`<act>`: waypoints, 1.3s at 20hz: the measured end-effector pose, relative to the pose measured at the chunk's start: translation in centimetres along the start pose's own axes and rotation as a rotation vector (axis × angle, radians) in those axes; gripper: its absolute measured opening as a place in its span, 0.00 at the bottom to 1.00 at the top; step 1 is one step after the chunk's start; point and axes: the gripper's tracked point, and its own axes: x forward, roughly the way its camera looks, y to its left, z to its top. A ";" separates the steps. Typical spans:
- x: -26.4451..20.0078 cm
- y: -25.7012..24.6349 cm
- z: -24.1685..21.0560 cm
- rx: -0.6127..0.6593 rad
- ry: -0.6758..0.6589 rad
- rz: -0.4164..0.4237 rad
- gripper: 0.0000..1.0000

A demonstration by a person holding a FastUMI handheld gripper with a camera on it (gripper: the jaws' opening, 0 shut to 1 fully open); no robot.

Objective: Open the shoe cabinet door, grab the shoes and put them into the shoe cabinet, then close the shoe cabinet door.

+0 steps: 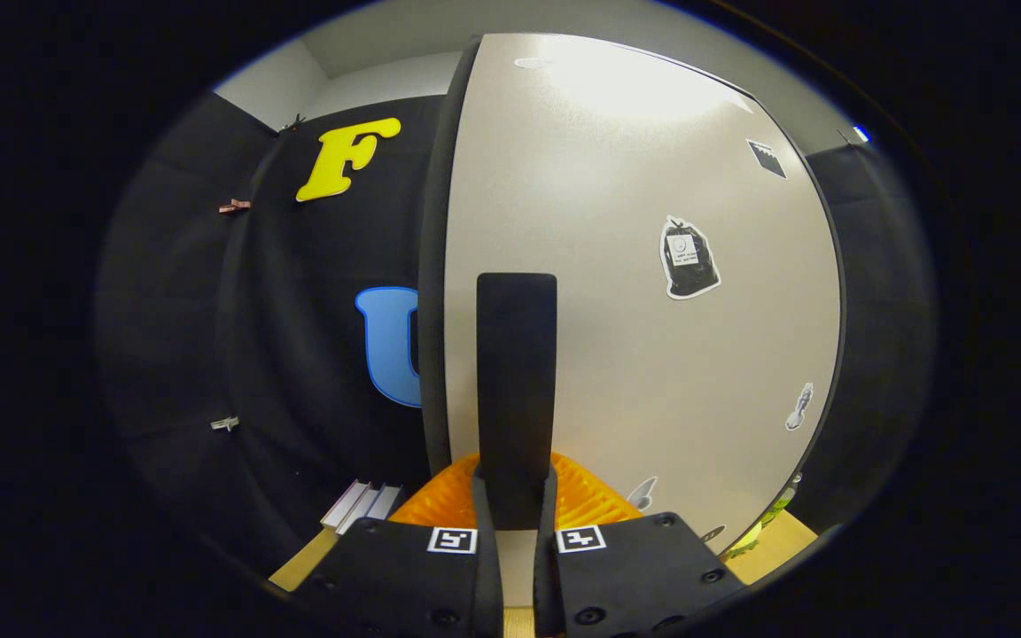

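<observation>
The shoe cabinet door (635, 266) is a pale beige panel with a dark rim, standing right in front of me with several stickers on its face. A black vertical handle (516, 372) rises from the door. My gripper (516, 505) is shut on the handle's lower end, with one finger pressed on each side. The door's dark left edge (433, 266) faces me, with the booth's black cloth beyond it. The cabinet's inside is hidden.
Some white rails (360, 507) lie on the wooden surface (776, 540), left of the fingers by the cloth wall. A small yellow-green thing (772, 514) peeks out past the door's lower right corner; what it is cannot be told.
</observation>
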 end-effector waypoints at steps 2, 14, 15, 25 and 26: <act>-0.9 0.0 0.1 -0.001 0.006 0.013 0.18; -8.4 -2.3 -0.3 0.003 0.041 0.134 0.17; -9.1 -2.6 -0.3 0.006 0.047 0.150 0.17; -16.3 -7.4 0.0 0.031 0.051 0.310 0.17; -16.8 -8.0 0.0 0.036 0.053 0.317 0.18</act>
